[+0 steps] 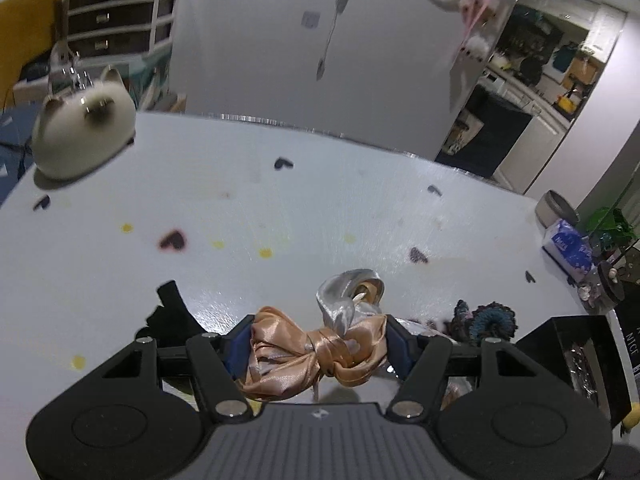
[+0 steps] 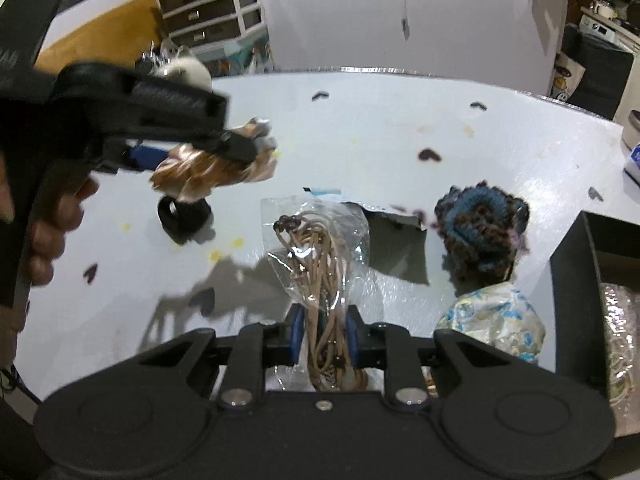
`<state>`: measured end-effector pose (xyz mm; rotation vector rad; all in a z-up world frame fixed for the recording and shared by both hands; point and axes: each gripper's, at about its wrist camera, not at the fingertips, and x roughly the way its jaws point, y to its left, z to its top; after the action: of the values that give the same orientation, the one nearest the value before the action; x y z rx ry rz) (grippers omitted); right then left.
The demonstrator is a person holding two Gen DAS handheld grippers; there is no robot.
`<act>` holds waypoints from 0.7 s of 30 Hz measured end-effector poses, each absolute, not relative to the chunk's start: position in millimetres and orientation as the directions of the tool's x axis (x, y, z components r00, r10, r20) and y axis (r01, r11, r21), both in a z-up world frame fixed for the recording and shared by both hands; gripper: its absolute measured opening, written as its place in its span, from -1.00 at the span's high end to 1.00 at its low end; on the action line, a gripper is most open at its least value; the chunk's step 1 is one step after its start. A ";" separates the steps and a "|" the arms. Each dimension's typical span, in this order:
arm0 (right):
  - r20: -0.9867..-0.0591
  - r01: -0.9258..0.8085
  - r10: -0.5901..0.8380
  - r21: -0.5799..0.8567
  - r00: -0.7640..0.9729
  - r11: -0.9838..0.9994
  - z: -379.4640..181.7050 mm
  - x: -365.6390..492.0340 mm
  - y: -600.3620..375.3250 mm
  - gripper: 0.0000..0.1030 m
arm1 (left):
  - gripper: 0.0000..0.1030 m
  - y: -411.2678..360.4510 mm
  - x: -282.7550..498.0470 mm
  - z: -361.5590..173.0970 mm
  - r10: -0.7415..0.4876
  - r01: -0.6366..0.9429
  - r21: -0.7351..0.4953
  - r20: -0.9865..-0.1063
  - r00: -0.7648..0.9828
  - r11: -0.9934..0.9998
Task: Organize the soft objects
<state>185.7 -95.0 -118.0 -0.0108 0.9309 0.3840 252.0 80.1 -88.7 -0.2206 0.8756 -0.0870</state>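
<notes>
My left gripper (image 1: 318, 344) is shut on a peach and silver satin bow (image 1: 320, 350) and holds it above the white table (image 1: 280, 208). In the right wrist view this gripper (image 2: 224, 148) and the bow (image 2: 208, 168) are at the upper left. My right gripper (image 2: 323, 336) is shut on a clear bag of beige hair ties (image 2: 320, 256), lifted over the table. A dark blue-brown scrunchie (image 2: 482, 230) lies to the right, also in the left wrist view (image 1: 486, 320). A light floral scrunchie (image 2: 494, 322) lies below it. A black hair band (image 2: 184, 216) lies under the bow.
A black open box (image 2: 576, 280) stands at the right edge, with shiny packets inside. A white cat-shaped plush (image 1: 84, 128) sits at the far left corner. A blue tissue pack (image 1: 568, 248), a grey tin (image 1: 556, 208) and a plant (image 1: 608, 224) are at the right edge.
</notes>
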 end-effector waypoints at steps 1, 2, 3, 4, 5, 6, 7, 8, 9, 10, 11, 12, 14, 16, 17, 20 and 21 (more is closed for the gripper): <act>-0.776 -0.324 0.319 0.156 0.544 0.933 -113.5 183.3 -97.2 0.56 | -0.27 81.1 246.3 -85.4 -0.167 -0.010 -0.228 -0.742 0.649 0.974; -0.769 -0.321 0.319 0.156 0.554 0.934 -110.6 181.6 -98.7 0.56 | -0.26 81.8 242.3 -83.0 -0.169 -0.006 -0.229 -0.734 0.657 0.973; -0.761 -0.318 0.321 0.159 0.563 0.935 -107.0 179.7 -100.9 0.56 | -0.25 81.8 238.6 -81.0 -0.171 -0.002 -0.231 -0.727 0.665 0.973; -0.753 -0.314 0.324 0.163 0.573 0.935 -103.2 177.7 -103.3 0.56 | -0.22 81.7 234.3 -78.5 -0.172 0.002 -0.231 -0.720 0.673 0.973; -0.747 -0.312 0.325 0.164 0.581 0.936 -100.7 176.8 -105.1 0.56 | -0.22 81.3 229.9 -75.7 -0.175 0.008 -0.232 -0.711 0.681 0.973; -0.739 -0.310 0.326 0.165 0.590 0.936 -97.0 175.1 -107.0 0.56 | -0.21 80.6 225.8 -72.8 -0.179 0.014 -0.234 -0.703 0.689 0.972; -0.732 -0.310 0.328 0.167 0.596 0.936 -95.1 175.1 -109.4 0.56 | -0.20 79.2 222.2 -70.1 -0.181 0.018 -0.235 -0.697 0.694 0.972; -0.726 -0.310 0.330 0.168 0.603 0.936 -92.0 173.5 -111.0 0.56 | -0.19 77.7 218.2 -67.4 -0.183 0.022 -0.235 -0.691 0.699 0.972; -0.720 -0.310 0.332 0.168 0.610 0.936 -88.7 172.0 -113.3 0.56 | -0.19 76.1 215.0 -65.1 -0.183 0.026 -0.233 -0.686 0.704 0.972; -0.715 -0.311 0.332 0.168 0.616 0.936 -85.9 170.5 -115.5 0.56 | -0.18 73.8 211.5 -62.1 -0.183 0.031 -0.229 -0.680 0.710 0.973; -0.709 -0.311 0.333 0.167 0.621 0.936 -83.2 169.2 -118.0 0.56 | -0.18 72.2 208.2 -59.8 -0.183 0.035 -0.227 -0.675 0.715 0.973; -0.703 -0.310 0.333 0.167 0.628 0.936 -80.3 167.8 -120.3 0.56 | -0.17 70.4 204.9 -57.5 -0.185 0.038 -0.227 -0.670 0.719 0.973; -0.693 -0.306 0.333 0.168 0.639 0.937 -74.9 165.6 -125.9 0.56 | -0.16 66.8 200.0 -53.5 -0.188 0.042 -0.231 -0.663 0.724 0.972; -0.683 -0.298 0.328 0.167 0.653 0.940 -69.3 162.6 -131.9 0.56 | -0.16 62.4 194.9 -49.8 -0.192 0.045 -0.234 -0.656 0.729 0.971; -0.677 -0.294 0.326 0.167 0.660 0.941 -66.7 161.6 -135.5 0.56 | -0.15 59.5 192.7 -48.2 -0.192 0.046 -0.235 -0.654 0.732 0.971; -0.661 -0.284 0.325 0.173 0.677 0.943 -59.3 159.6 -147.9 0.56 | -0.15 50.6 187.0 -44.5 -0.188 0.041 -0.234 -0.650 0.737 0.971; -0.655 -0.281 0.326 0.177 0.681 0.943 -56.9 159.2 -153.1 0.56 | -0.15 47.7 185.3 -43.9 -0.185 0.038 -0.234 -0.649 0.738 0.971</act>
<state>159.2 -153.1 -56.9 0.0637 0.7471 0.3407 185.3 47.7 -43.9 -0.2117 0.7317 -0.1230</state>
